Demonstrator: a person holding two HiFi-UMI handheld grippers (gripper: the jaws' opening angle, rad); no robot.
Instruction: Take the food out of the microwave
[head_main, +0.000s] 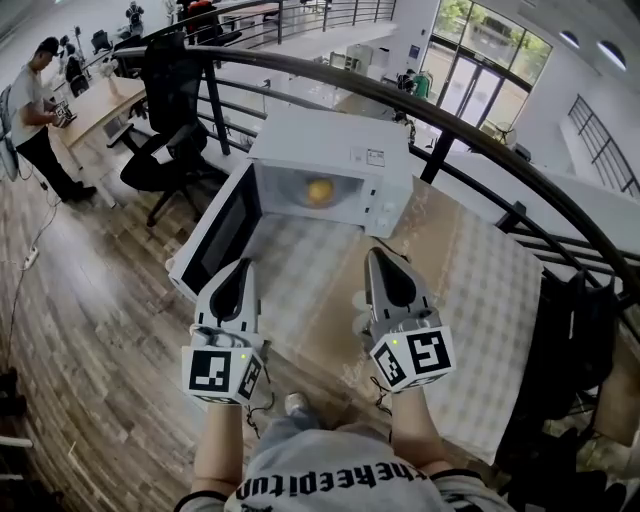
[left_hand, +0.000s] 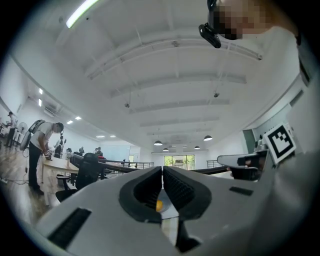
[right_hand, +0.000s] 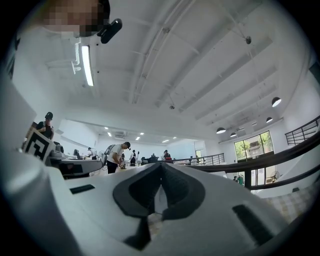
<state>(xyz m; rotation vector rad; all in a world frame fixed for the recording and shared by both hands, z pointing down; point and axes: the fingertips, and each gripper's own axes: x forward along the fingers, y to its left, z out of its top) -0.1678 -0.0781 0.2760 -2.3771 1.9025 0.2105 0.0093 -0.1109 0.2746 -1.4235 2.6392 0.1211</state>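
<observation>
My left tongs and right tongs are both clenched, empty, low centre above the checked worktop. Just beyond, at upper centre, the food sits inside the open microwave. A black railing curves behind it, and I see wood floor at left.

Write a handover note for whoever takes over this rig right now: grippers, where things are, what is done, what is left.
Left gripper: shut, empty, held over the table in front of the microwave.
Right gripper: shut, empty, beside the left one at about the same height.
Microwave: on the cloth-covered table, with its door swung open to the left.
Food: a small round yellow item inside the microwave, touched by neither gripper.
Done: the door is open.
Left: open a gripper, reach in, grip the food, and bring it out onto the table.
</observation>
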